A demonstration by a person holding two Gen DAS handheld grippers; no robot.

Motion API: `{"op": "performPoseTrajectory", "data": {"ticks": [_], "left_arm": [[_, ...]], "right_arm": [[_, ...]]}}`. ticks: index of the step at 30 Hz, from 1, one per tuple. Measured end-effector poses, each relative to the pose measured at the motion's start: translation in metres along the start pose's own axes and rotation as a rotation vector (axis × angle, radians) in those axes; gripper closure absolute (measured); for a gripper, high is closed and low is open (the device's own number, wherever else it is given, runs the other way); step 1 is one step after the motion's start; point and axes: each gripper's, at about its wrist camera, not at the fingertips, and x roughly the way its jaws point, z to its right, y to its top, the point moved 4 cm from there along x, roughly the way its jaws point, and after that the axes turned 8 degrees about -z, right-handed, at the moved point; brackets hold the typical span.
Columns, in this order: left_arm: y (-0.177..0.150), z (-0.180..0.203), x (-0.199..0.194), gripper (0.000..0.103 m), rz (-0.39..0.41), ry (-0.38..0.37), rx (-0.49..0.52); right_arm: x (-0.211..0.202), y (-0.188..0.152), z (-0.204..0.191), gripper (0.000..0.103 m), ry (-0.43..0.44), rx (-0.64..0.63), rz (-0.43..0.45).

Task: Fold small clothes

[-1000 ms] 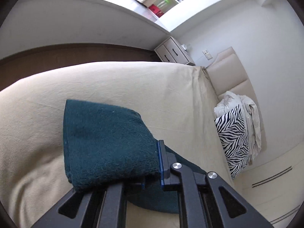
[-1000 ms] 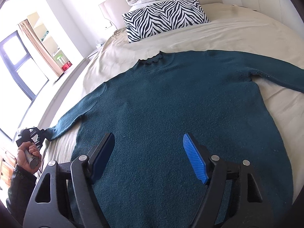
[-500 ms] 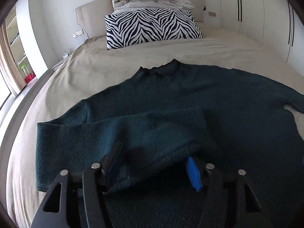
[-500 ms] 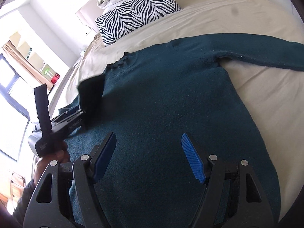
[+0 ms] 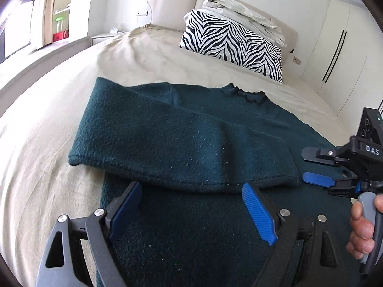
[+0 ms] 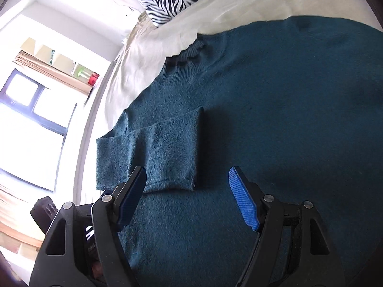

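Now the left gripper (image 5: 191, 205) has released the sleeve (image 5: 182, 141); both grippers' jaws spread.

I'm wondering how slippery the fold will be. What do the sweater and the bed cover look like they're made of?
The sweater looks like a thick, fuzzy knit, perhaps wool or a blend: matte dark teal with a raised nap and specks of lint. The bed cover seems a thin woven cloth, possibly cotton: matte beige, with fine soft wrinkles.
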Motion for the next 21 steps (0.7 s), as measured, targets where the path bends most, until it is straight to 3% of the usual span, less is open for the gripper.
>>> {"op": "performPoseTrajectory", "data": {"ticks": [2,5,7,10,11,17,21], "left_arm": [[-0.002,-0.004,-0.002,0.016,0.01,-0.017,-0.018],[-0.004,-0.008,-0.002,0.016,0.022,-0.033,-0.034],[-0.005,-0.009,-0.001,0.016,0.022,-0.041,-0.039],[-0.005,-0.013,-0.006,0.016,0.034,-0.056,-0.052],[-0.006,-0.015,-0.008,0.016,0.035,-0.062,-0.062],[-0.004,-0.03,-0.017,0.019,0.037,-0.105,-0.132],[0.0,-0.04,-0.022,0.032,0.035,-0.107,-0.169]], "right_arm": [[0.024,0.01,-0.001,0.033,-0.017,0.033,-0.054],[0.038,0.022,-0.014,0.04,-0.049,0.005,-0.028],[0.046,0.029,-0.022,0.064,-0.065,-0.025,-0.043],[0.05,0.031,-0.034,0.089,-0.154,-0.116,-0.033],[0.049,0.032,-0.035,0.093,-0.177,-0.143,-0.029],[0.018,0.056,-0.022,0.096,-0.235,-0.163,0.039],[-0.005,0.078,0.0,0.096,-0.291,-0.141,0.083]]}}
